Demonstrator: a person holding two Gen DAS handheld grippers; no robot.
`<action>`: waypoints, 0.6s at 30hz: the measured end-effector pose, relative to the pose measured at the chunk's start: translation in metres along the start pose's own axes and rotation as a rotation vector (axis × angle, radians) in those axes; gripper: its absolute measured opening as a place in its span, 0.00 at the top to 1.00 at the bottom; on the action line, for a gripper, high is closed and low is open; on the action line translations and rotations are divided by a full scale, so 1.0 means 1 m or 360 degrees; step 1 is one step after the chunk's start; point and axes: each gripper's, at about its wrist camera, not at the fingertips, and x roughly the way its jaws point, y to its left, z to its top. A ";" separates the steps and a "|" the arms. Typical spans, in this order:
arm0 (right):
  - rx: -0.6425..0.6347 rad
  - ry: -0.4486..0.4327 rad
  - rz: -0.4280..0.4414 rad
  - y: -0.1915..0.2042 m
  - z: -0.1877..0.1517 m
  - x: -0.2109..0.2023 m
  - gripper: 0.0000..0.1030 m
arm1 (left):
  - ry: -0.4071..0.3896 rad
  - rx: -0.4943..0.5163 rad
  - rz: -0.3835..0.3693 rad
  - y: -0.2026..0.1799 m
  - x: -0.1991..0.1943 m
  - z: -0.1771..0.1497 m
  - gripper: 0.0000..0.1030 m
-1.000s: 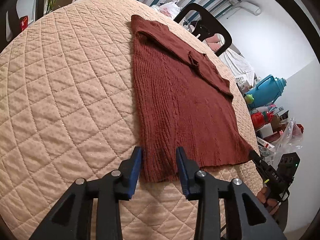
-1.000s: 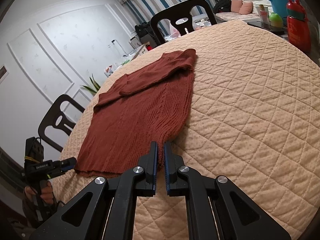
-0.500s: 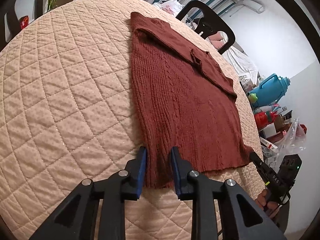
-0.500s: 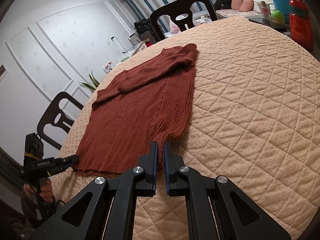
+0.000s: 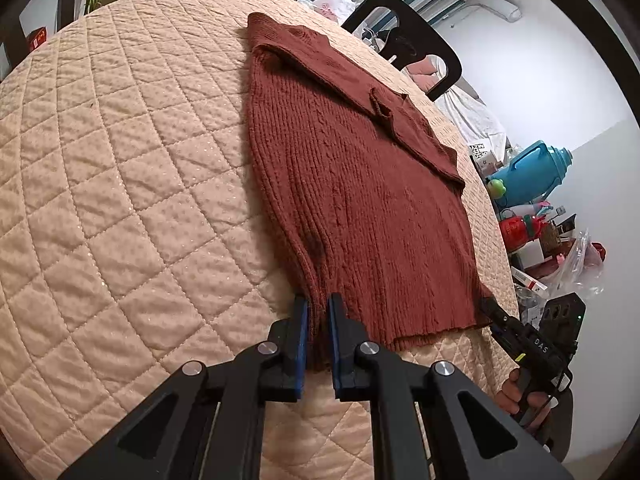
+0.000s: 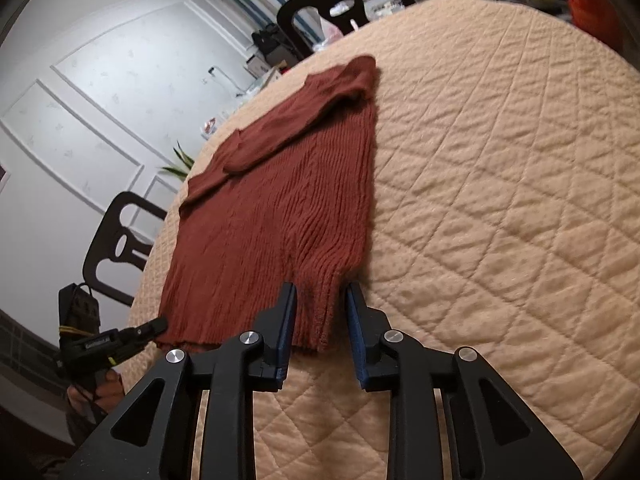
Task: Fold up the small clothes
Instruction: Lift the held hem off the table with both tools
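A rust-brown knitted sweater [image 5: 360, 200] lies flat on the quilted peach table cover [image 5: 120, 160], sleeves folded across its upper part and hem towards me. My left gripper [image 5: 318, 300] is shut on the hem's left corner, the knit bunched between its blue pads. In the right wrist view the sweater [image 6: 280, 208] lies the same way, and my right gripper [image 6: 321, 287] sits at the hem's other corner. Its jaws are opening; the hem lies between them, and the pads stand clear of the knit. Each gripper shows small in the other's view, held by a hand.
A black chair [image 5: 420, 48] stands behind the table and another [image 6: 116, 240] at its left side. A blue jug [image 5: 532, 172], a red bottle and other clutter crowd the floor off the table's right edge. Bare quilt spreads on both sides of the sweater.
My left jaws have closed from well apart onto the hem corner. My right jaws, shut on the hem before, have come apart. Neither hand has shifted much.
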 end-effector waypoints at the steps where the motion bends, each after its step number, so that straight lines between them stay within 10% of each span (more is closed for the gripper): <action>1: -0.0011 -0.0006 -0.0004 0.001 -0.001 0.001 0.76 | 0.0003 0.0004 -0.0003 0.000 0.000 0.000 0.89; 4: -0.0099 -0.0029 -0.0017 0.010 -0.003 -0.001 0.95 | 0.0000 0.0014 -0.0015 0.000 -0.002 0.001 0.89; 18: -0.0151 -0.0207 0.0152 0.026 -0.003 -0.042 0.96 | -0.0183 0.0016 -0.0163 0.001 -0.054 0.003 0.90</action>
